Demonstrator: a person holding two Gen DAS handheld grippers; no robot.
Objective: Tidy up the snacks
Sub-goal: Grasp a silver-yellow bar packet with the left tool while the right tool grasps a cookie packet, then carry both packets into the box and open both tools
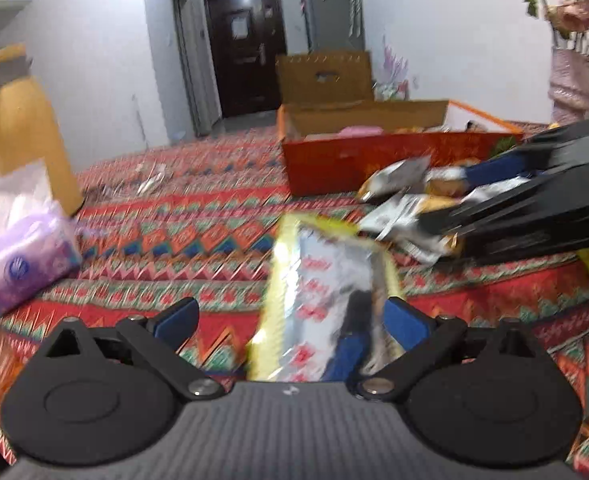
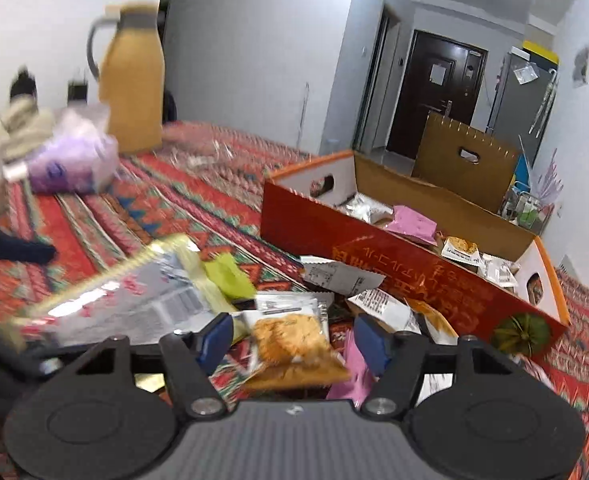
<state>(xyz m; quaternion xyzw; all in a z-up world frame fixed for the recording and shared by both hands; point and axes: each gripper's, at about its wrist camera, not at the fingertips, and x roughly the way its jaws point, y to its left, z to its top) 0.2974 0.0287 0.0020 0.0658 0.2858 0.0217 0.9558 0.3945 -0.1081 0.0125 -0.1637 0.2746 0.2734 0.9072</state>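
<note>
An open red cardboard box stands on the patterned cloth with several snack packets inside. More packets lie piled along its near wall. My right gripper is low over this pile. An orange cracker packet sits between its fingers, and a narrow gap shows on each side. My left gripper is open wide. A silver packet with yellow edges lies between its fingers against the right one, clear of the left one.
A yellow thermos jug and a purple tissue pack stand at the left. A brown cardboard piece rises behind the box. A vase of flowers is at the far right.
</note>
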